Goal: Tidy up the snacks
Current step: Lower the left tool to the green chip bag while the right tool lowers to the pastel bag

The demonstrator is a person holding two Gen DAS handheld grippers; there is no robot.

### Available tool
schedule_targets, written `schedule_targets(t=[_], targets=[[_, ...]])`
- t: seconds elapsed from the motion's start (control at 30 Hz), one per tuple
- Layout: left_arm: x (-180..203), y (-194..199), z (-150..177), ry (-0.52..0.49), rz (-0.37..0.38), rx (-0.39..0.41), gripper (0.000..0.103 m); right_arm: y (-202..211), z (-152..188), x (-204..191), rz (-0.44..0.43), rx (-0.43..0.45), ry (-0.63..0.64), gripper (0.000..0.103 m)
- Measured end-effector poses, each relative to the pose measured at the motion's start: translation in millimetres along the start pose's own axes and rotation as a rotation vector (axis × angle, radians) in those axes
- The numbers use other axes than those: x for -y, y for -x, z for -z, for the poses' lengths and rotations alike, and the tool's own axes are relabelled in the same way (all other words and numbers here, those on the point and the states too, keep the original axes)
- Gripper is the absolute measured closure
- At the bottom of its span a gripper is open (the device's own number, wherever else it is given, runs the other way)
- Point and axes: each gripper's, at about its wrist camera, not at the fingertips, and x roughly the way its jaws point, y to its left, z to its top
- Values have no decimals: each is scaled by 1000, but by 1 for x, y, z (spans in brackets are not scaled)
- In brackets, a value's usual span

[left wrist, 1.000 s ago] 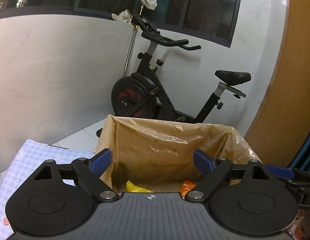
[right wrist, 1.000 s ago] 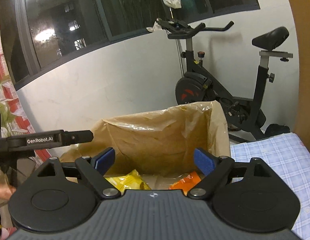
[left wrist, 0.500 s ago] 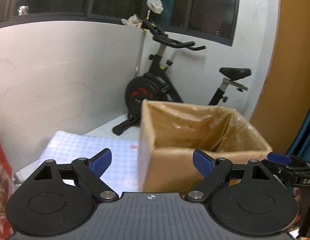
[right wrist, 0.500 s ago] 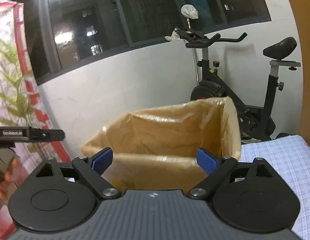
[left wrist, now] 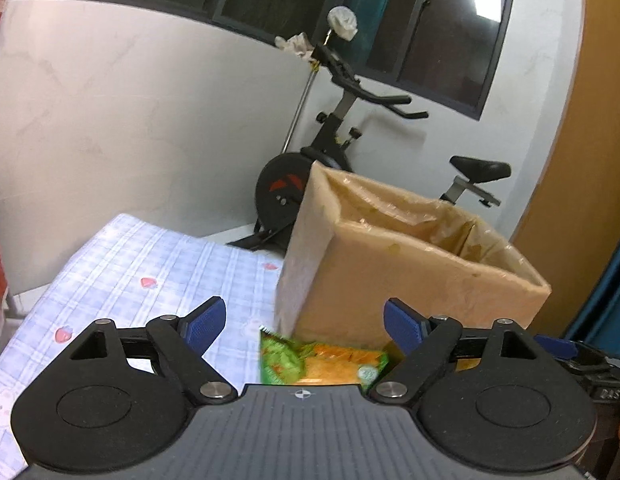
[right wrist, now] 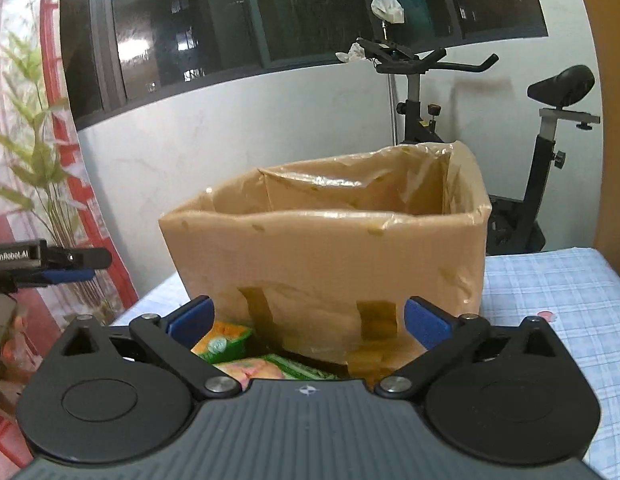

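Left gripper (left wrist: 304,322) wide apart, pads bare, nothing held. Right gripper (right wrist: 308,320) jaws opening, very wide, nothing pressed between. Box (right wrist: 325,256) with plastic liner stands on checked cloth (left wrist: 150,264), far of both grippers. Green-orange snack bag (left wrist: 321,362) lies on cloth at box's near foot, touching it, below left gripper. Second bag (right wrist: 266,370), pink-green, just beside it, nearer. Exercise bike (left wrist: 333,152) behind box by wall.

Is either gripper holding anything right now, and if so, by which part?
Nothing is held. The left gripper is open and empty; the right gripper is opening, empty too.
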Motion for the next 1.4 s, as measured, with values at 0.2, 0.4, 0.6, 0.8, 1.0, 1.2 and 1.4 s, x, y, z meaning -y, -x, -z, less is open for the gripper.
schedule_targets(t=[0.2, 0.4, 0.6, 0.8, 1.0, 1.2, 1.4], targets=[[-5, -8, 8, -6, -4, -63, 15, -8, 13, -9, -43, -65, 63, 0], [-8, -11, 13, 38, 44, -68, 15, -20, 26, -27, -28, -119, 194, 0], [-11, -15, 16, 35, 73, -76, 15, -33, 38, -45, -47, -176, 284, 0], [-9, -25, 22, -6, 44, -129, 15, -54, 45, -56, -58, -243, 385, 0], [-8, -33, 30, -36, 34, -149, 15, -78, 55, -57, -16, -295, 441, 3], [-6, -41, 33, -58, 5, -160, 15, -77, 60, -53, -6, -298, 464, 9], [3, -55, 39, -90, 42, -193, 15, -62, 53, -37, -16, -266, 379, 22]])
